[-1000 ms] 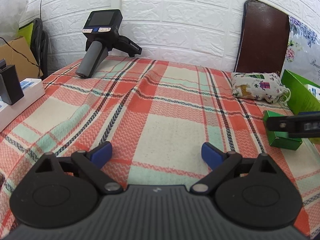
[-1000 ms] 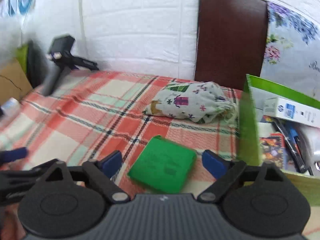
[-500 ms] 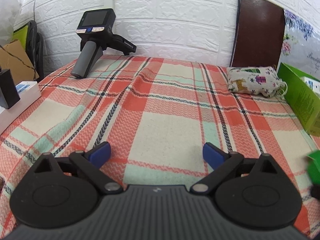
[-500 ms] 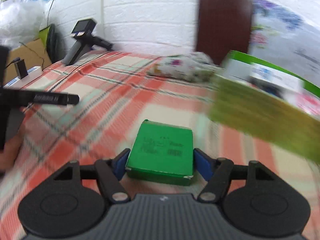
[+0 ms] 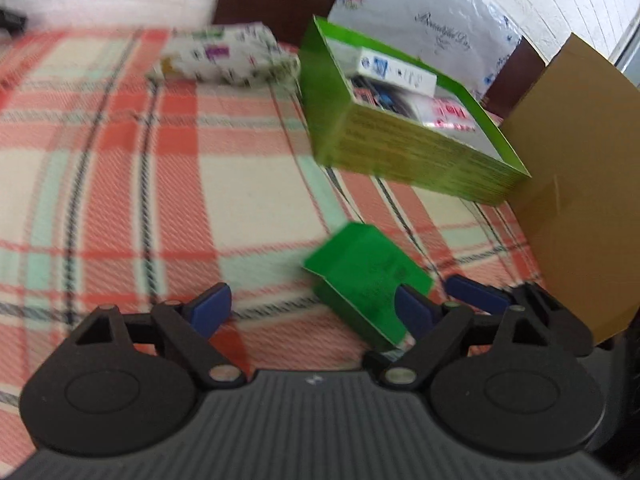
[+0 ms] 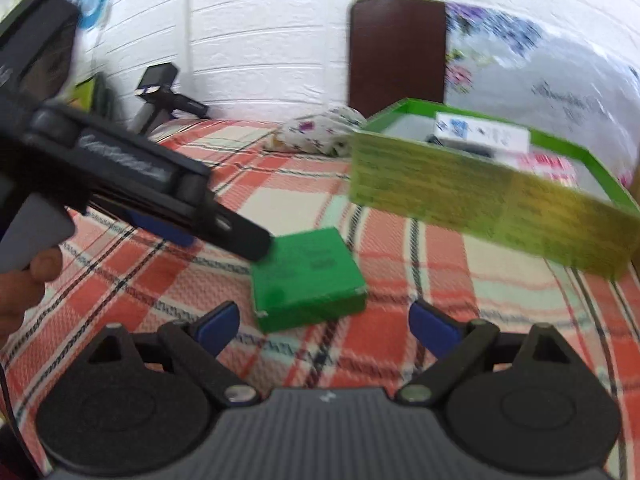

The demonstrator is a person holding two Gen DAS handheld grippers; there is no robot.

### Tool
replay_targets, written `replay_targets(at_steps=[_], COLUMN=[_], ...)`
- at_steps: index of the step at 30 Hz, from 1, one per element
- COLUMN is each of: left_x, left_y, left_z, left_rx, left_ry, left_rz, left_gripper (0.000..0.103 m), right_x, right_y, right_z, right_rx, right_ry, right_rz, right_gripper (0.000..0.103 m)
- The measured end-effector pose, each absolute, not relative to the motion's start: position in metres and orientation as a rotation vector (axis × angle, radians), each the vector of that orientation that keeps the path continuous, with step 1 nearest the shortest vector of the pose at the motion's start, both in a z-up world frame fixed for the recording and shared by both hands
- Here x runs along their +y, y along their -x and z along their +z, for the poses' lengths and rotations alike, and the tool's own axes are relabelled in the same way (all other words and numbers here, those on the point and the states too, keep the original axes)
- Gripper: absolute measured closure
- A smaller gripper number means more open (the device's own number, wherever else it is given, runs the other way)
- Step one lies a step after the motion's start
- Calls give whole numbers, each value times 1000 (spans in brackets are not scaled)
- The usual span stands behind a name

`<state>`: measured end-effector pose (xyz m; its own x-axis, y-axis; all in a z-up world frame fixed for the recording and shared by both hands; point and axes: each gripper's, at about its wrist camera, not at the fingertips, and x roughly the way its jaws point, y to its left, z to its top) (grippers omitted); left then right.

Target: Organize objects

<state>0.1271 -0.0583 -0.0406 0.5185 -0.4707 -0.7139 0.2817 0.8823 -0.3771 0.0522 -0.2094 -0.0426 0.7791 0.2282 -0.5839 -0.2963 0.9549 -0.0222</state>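
A flat green box (image 6: pixel 308 280) lies on the plaid cloth just ahead of my right gripper (image 6: pixel 326 326). Its jaws are opening, with nothing between the pads. My left gripper (image 5: pixel 312 310) comes in from the left with its jaws closing. The green box (image 5: pixel 364 276) sits partly between them, close to the right finger, and neither pad presses on it. In the right wrist view one of the left gripper's fingers (image 6: pixel 240 236) overlaps the box's far left corner. One of the right gripper's pads (image 5: pixel 476 294) shows beside the box.
An open green tray (image 5: pixel 332 92) holding small boxes and packets stands behind the box. A printed fabric pouch (image 5: pixel 224 56) lies at the back, and a cardboard sheet (image 5: pixel 580 200) stands at the right. A handheld device (image 6: pixel 160 88) leans by the wall. A person's hand (image 6: pixel 20 288) holds the left gripper.
The right gripper closed on the green box, brought it nearer across the cloth, then let go. The left gripper swung right to face the box and tray.
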Motion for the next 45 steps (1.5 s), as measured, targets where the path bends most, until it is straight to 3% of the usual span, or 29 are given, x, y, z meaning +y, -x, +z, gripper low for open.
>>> replay_targets(at_steps=[4, 6, 7, 8, 10, 13, 20, 29, 32, 35, 39, 41, 45], left_x=[-71, -80, -84, -89, -95, -105, -161, -252, -272, -266, -242, -232, -213], left_y=[-132, -133, -133, -132, -135, -137, -164, -214, -224, -228, -218, -209, -188], left_z=[-42, -43, -40, -38, -34, -16, 33, 46, 38, 29, 29, 31, 35], left_rx=[913, 903, 891, 876, 881, 844, 702, 631, 627, 638, 630, 614, 585], left_ry=[200, 190, 168, 142, 167, 188, 105, -32, -108, -123, -123, -130, -151], left_rz=[-480, -500, -505, -510, -528, -559, -666, -733, -663, -564, -489, -458, -403], left_gripper=[13, 15, 25, 36, 44, 48, 48, 45, 44, 44, 44, 35, 32], right_x=[-203, -204, -204, -204, -207, -219, -254, -315, -323, -324, -318, -311, -298], right_y=[-68, -73, -73, -72, -68, -59, -67, -123, -144, -148, -134, -124, -108], right_z=[-48, -49, -48, -47, -48, -40, -6, 6, -4, -13, -14, -12, -10], right_rx=[650, 646, 633, 621, 602, 541, 341, 295, 324, 337, 295, 272, 269], right_ry=[117, 92, 88, 83, 67, 18, 25, 0, 37, 39, 23, -9, -31], right_rz=[312, 333, 340, 339, 317, 262, 106, -101, -179, -200, -188, -173, -128], right_gripper=[12, 27, 38, 40, 41, 41, 41, 40, 35, 25, 25, 24, 24])
